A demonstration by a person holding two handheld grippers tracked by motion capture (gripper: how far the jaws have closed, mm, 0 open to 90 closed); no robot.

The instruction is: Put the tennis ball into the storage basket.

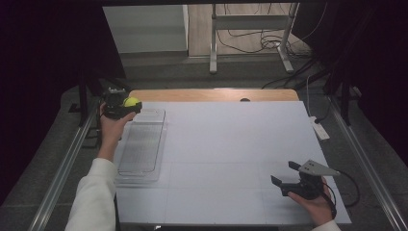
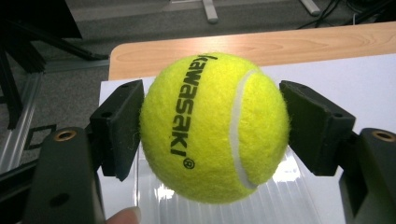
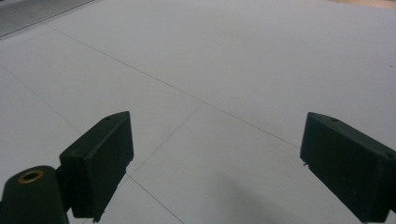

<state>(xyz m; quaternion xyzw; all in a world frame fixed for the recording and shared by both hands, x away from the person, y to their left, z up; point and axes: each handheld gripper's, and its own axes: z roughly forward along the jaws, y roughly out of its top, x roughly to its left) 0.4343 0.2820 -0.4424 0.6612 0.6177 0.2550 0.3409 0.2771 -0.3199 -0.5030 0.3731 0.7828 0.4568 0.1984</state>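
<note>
A yellow tennis ball (image 2: 212,128) with black lettering is clamped between the two black pads of my left gripper (image 2: 212,130). In the high view that left gripper (image 1: 126,107) holds the ball (image 1: 131,102) above the far end of a clear ribbed plastic tray (image 1: 142,144) at the table's left side. My right gripper (image 1: 285,174) rests near the front right corner of the white table surface (image 1: 231,144), its jaws wide apart. Between its jaws in the right gripper view (image 3: 215,163) lies only bare white surface.
A wooden strip (image 1: 211,95) runs along the table's far edge. Metal rails (image 1: 62,168) flank the table on both sides. A metal stand and loose cables (image 1: 260,43) sit on the floor beyond. A white power strip (image 1: 319,129) lies off the right edge.
</note>
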